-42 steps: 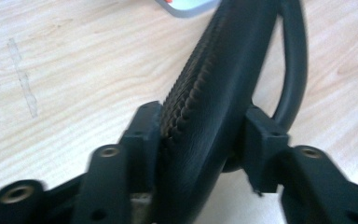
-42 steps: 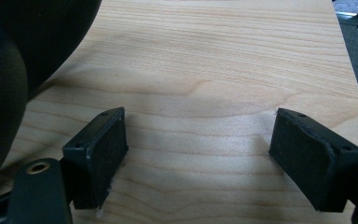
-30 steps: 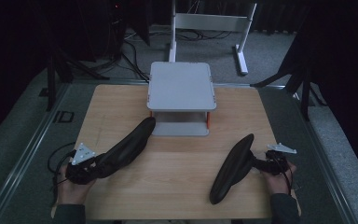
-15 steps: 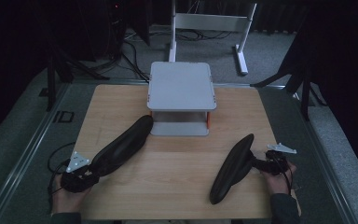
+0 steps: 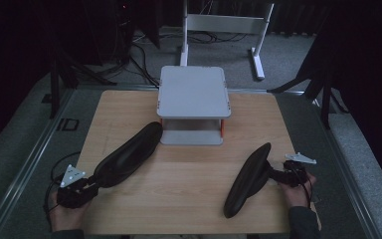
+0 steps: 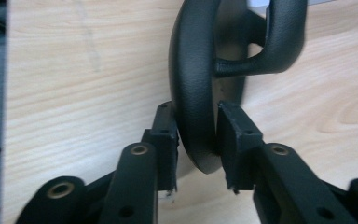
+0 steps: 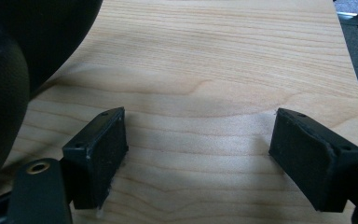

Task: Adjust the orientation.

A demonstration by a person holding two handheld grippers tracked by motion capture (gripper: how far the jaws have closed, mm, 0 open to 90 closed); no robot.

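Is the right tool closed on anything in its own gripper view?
No: in the right gripper view the right tool stands wide open with bare wooden table between its pads, and the black padded piece lies off to one side.

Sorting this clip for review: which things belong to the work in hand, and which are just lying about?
In the job:
left black pad, clamped edge-on by the left gripper
right black pad, beside the right gripper

Lying about:
grey stand
white frame

Grained matt black armrest pad (image 6: 193, 84), pale wood table (image 5: 189, 199)
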